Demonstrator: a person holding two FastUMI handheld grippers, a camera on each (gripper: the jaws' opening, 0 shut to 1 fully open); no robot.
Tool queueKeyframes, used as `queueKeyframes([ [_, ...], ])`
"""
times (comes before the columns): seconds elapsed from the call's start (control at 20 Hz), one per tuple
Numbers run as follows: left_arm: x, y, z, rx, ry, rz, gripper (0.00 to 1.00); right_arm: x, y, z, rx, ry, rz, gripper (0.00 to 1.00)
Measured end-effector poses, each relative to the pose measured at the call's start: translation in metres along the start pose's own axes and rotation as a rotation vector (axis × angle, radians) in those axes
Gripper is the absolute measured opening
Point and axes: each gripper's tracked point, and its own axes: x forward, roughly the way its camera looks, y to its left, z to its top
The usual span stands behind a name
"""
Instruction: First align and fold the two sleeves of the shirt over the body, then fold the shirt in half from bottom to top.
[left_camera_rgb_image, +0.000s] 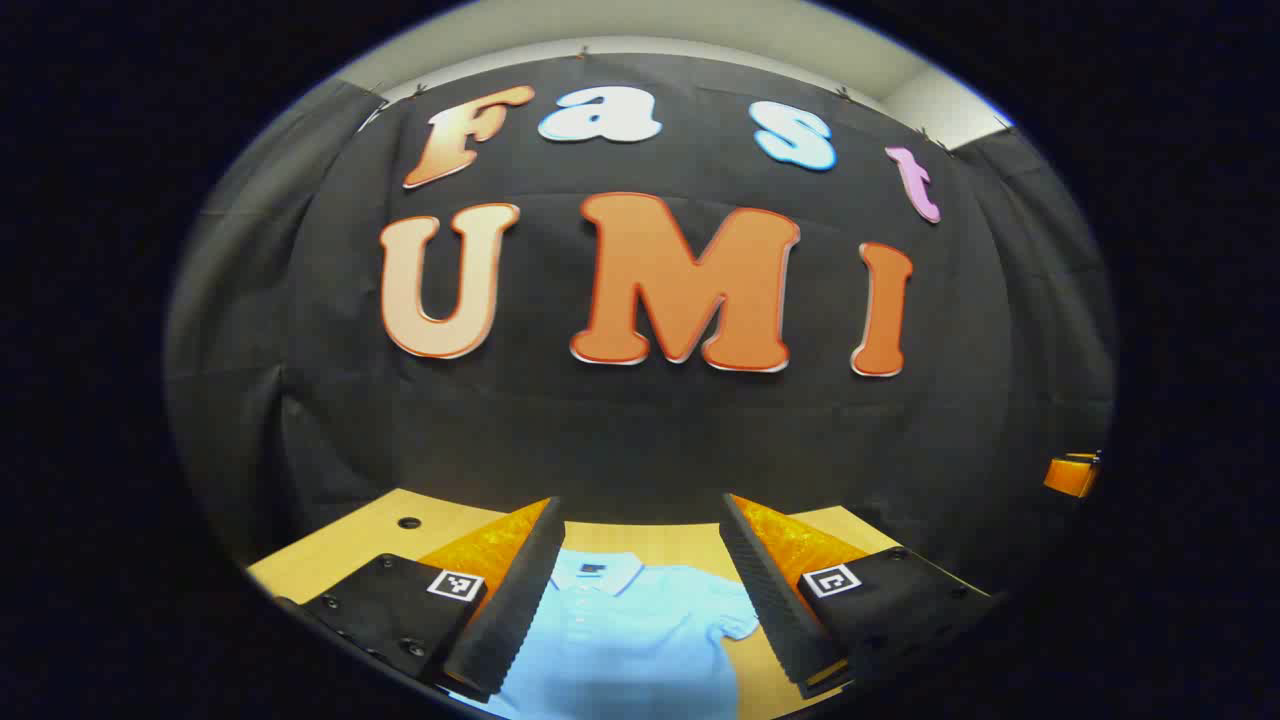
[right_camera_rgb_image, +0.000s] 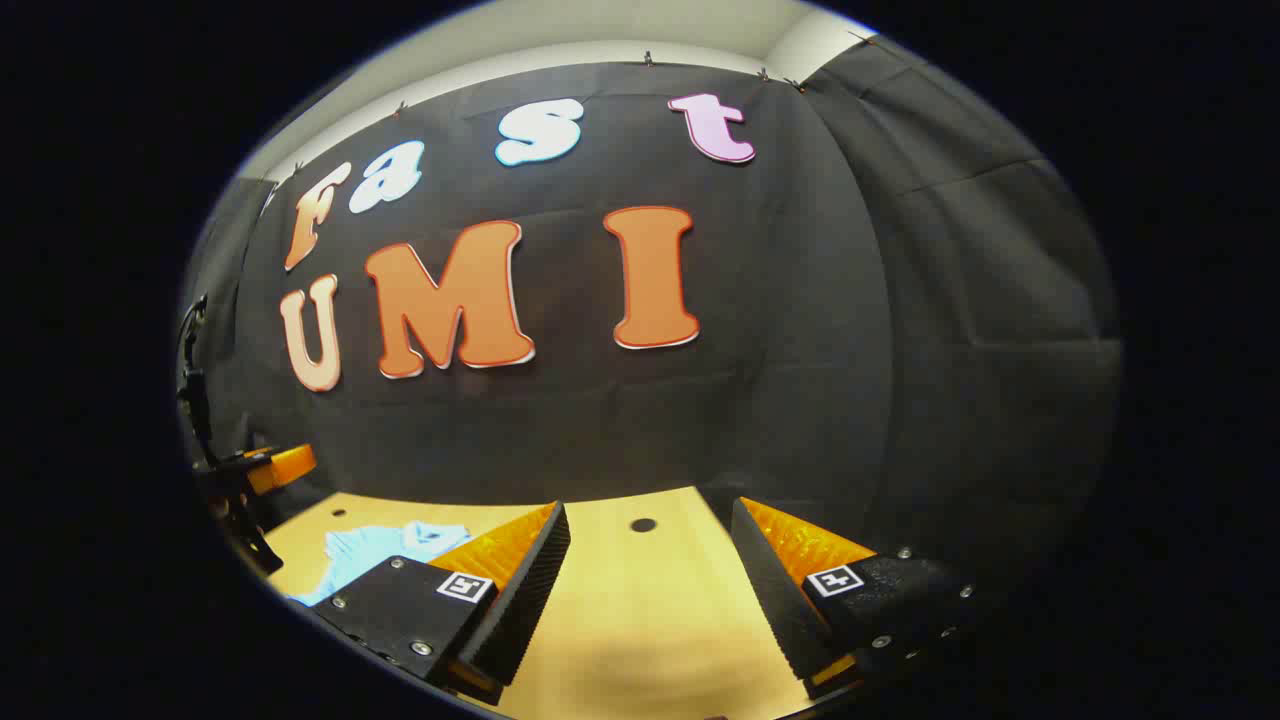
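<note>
Two tools hung wide open above the counter, holding nothing.
In the left gripper view, the left tool (left_camera_rgb_image: 640, 590) was over the blue shirt (left_camera_rgb_image: 625, 640), flat near the counter's (left_camera_rgb_image: 330, 550) far edge. In the right gripper view, the right tool (right_camera_rgb_image: 650, 600) was over bare wood, the shirt (right_camera_rgb_image: 375, 555) off left.

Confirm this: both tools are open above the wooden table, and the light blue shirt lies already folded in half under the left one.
Not quite: the shirt is not folded. The left gripper view shows it spread flat, collar toward the wall and a short sleeve still out to the side. The rest holds: the left tool and the right tool are both open above the wooden table.
</note>
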Motion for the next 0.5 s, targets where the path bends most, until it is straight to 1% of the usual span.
queueKeyframes([
  [0.05, 0.000, 0.034, 0.004, 0.005, 0.011, -0.001, 1.00, 0.001, 0.021, -0.004, 0.026, 0.015, -0.007, 1.00],
  [0.15, -0.003, 0.107, 0.017, 0.053, 0.002, 0.026, 1.00, 0.002, 0.067, -0.011, 0.048, 0.029, -0.014, 1.00],
  [0.2, -0.005, 0.141, 0.024, 0.094, -0.013, 0.046, 1.00, 0.002, 0.091, -0.014, 0.040, 0.033, -0.012, 0.99],
  [0.3, -0.012, 0.195, 0.029, 0.164, -0.008, 0.074, 0.98, 0.004, 0.138, -0.017, 0.010, 0.038, -0.003, 0.98],
  [0.35, -0.015, 0.213, 0.027, 0.168, 0.002, 0.074, 0.97, 0.005, 0.158, -0.018, -0.005, 0.042, -0.001, 0.98],
  [0.4, -0.017, 0.230, 0.027, 0.149, 0.016, 0.078, 0.97, 0.007, 0.178, -0.017, -0.020, 0.051, 0.009, 0.98],
  [0.5, -0.018, 0.261, 0.031, 0.086, 0.032, 0.097, 0.97, 0.012, 0.214, -0.016, -0.057, 0.074, 0.050, 1.00],
])
